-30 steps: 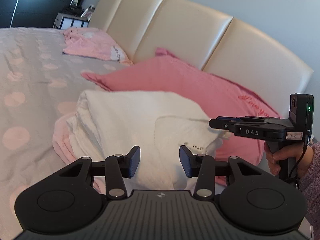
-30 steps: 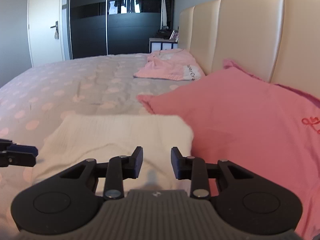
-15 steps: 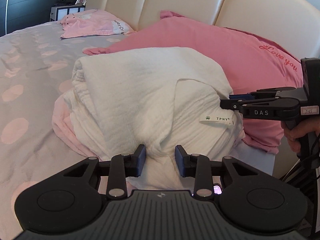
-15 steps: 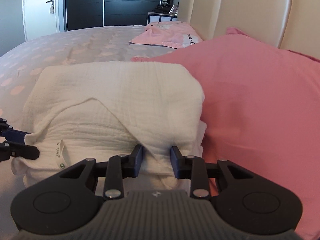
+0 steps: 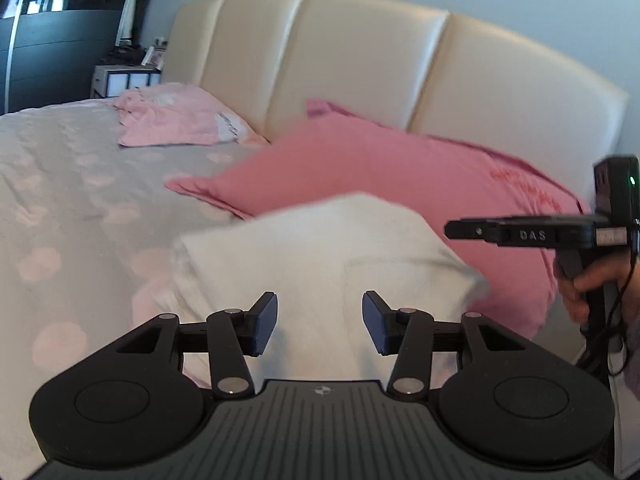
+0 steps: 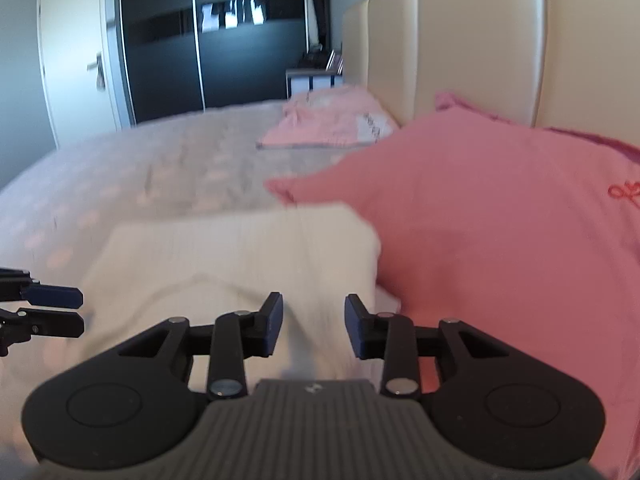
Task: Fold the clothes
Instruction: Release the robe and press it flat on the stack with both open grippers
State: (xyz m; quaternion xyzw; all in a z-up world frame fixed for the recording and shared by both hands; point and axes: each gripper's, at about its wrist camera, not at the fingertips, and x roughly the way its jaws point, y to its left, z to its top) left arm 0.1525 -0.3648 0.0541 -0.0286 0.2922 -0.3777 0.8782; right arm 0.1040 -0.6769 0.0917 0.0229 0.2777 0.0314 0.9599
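Note:
A folded white garment point(image 5: 320, 248) lies on the bed against a pink pillow; in the right wrist view the garment point(image 6: 240, 248) fills the middle. My left gripper point(image 5: 319, 324) hovers over its near edge, jaws opening, with nothing pinched between the blue pads. My right gripper point(image 6: 314, 326) hangs over the garment's right end, jaws opening too, only cloth showing behind the gap. From the left wrist view the right gripper point(image 5: 452, 230) pokes in side-on from the right, held by a hand point(image 5: 580, 292). The left gripper point(image 6: 56, 308) shows at the left edge of the right wrist view.
The pink pillow point(image 5: 400, 176) leans on a cream padded headboard point(image 5: 360, 60). A folded pink garment point(image 5: 176, 120) lies farther up the grey, pink-dotted bedspread point(image 5: 60, 184). Beyond stand a nightstand point(image 6: 312, 80), a dark sliding wardrobe point(image 6: 216, 40) and a door point(image 6: 76, 72).
Both grippers have pulled back and up from the white garment's near edge, where they sat low against the cloth half a second ago. Both pairs of jaws stand wider.

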